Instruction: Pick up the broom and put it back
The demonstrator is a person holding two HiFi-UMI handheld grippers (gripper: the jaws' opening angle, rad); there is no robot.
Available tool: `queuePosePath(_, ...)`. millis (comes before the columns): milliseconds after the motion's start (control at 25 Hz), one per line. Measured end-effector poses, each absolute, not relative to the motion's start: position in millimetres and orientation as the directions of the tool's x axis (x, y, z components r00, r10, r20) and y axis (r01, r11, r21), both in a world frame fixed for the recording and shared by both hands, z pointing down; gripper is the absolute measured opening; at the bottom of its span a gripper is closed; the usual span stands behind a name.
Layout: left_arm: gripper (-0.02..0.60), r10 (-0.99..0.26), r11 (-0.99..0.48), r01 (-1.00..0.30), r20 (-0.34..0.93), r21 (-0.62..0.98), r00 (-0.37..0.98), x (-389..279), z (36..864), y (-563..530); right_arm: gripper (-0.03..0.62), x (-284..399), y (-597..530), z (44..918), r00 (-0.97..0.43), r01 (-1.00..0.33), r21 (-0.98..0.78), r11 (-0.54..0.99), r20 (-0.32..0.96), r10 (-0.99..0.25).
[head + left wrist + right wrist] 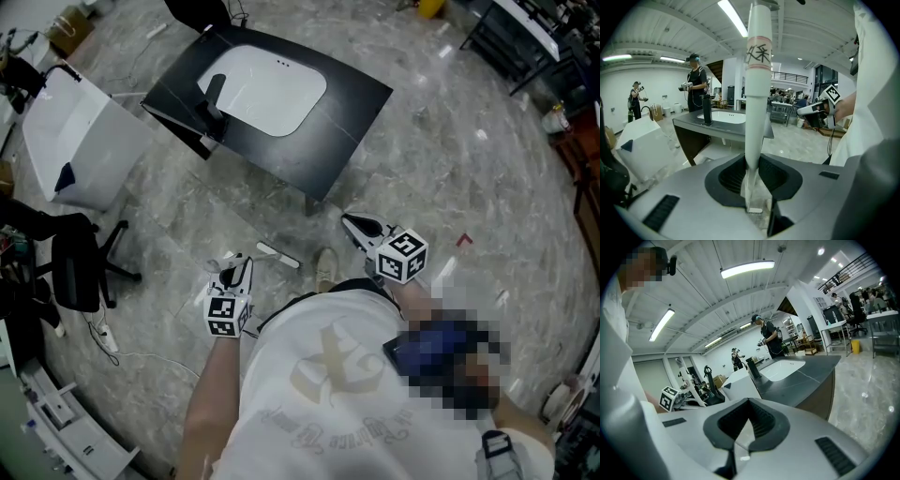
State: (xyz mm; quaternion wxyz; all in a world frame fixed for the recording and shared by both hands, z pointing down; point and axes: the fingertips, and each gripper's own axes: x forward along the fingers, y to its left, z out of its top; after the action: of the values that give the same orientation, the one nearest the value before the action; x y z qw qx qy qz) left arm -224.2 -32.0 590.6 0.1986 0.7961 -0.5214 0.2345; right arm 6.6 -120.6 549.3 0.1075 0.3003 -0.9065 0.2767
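Big grey marbled floor (450, 169) all around me, with the black surface (361, 103) and its white sink basin (267, 89) straight ahead, and a black faucet (214, 98) at the basin's left edge. Left of that there's a slanted white panel (80, 141), plus a black office chair (75, 267) nearer to me.

The broom (757, 93) is up off the floor. In the left gripper view its white handle stands upright right in the middle and runs out past the top edge. There's a label (758, 52) with a red line and black marks high on it.

My left gripper (234, 270) has it: the fingers (777, 174) are clamped on the bottom stretch of the handle, one dark pad on each side, held apart only by the pole.

My right gripper (356, 225) is out to the other side, well apart from the broom. Its fingers (765, 420) have their tips together, nothing between them, touching nothing.
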Motion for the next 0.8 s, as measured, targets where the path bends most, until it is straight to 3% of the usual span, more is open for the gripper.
queuePosePath(800, 0.094, -0.638, -0.449, -0.893, 0.688, 0.034, 0.347, -187, 631, -91, 0.017, 39, -168, 573, -0.831, -0.556, -0.511, 0.655, 0.350, -0.432)
